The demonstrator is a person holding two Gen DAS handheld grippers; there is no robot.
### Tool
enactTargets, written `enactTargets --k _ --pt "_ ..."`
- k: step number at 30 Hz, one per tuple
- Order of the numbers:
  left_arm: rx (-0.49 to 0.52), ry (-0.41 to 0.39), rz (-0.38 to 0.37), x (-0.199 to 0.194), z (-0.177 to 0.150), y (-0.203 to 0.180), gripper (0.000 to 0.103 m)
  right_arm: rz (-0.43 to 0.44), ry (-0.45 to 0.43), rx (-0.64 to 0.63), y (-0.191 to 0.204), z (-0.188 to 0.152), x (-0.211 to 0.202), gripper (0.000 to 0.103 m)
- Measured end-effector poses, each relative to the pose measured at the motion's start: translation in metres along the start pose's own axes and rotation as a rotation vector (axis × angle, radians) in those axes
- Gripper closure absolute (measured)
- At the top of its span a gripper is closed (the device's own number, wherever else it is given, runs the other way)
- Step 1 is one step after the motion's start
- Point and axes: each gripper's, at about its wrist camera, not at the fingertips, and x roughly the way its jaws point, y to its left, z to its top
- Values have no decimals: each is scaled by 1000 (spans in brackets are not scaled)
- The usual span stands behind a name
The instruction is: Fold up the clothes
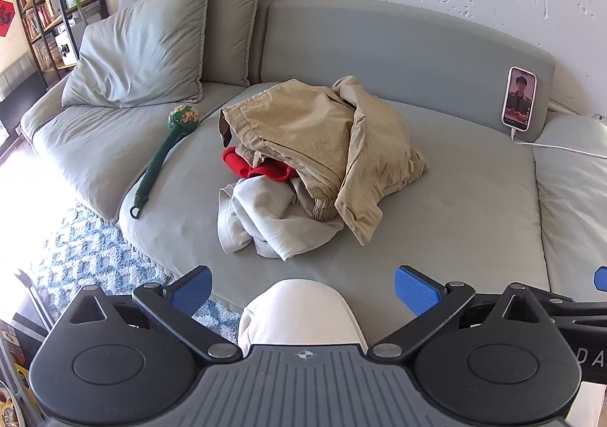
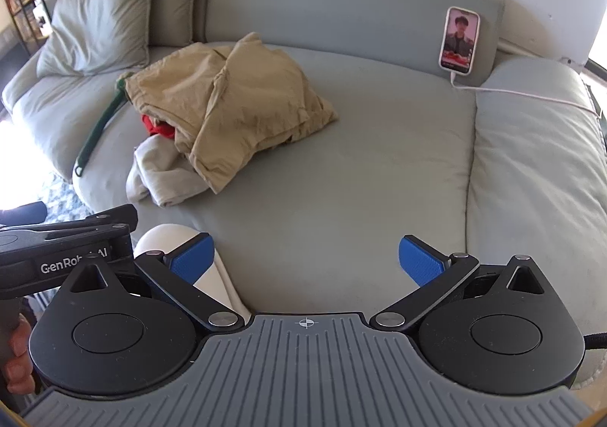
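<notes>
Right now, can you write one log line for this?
stage: not started | left gripper: open | right gripper: open | clothes pile: unfolded on sofa

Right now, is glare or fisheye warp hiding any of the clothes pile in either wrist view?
Left wrist view: sunlight blows out the rug at the left edge, but the tan garment, red garment and grey garment are evenly lit and sharp. Right wrist view: glare at the left edge only; the pile is clear; the sofa edges bow.

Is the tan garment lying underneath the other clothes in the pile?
No, the tan garment lies on top, covering the red and grey clothes.
</notes>
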Motion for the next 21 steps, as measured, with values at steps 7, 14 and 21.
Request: enactTargets --k 7,14,21 --pt "1 9 -1 0 0 -2 1 6 5 -2 -6 -1 3 0" --pt "-6 6 -10 3 0 1 1 -16 14 -11 -1 1 4 0" --pt "0 9 -2 3 -1 1 1 -20 22 -17 0 0 6 0"
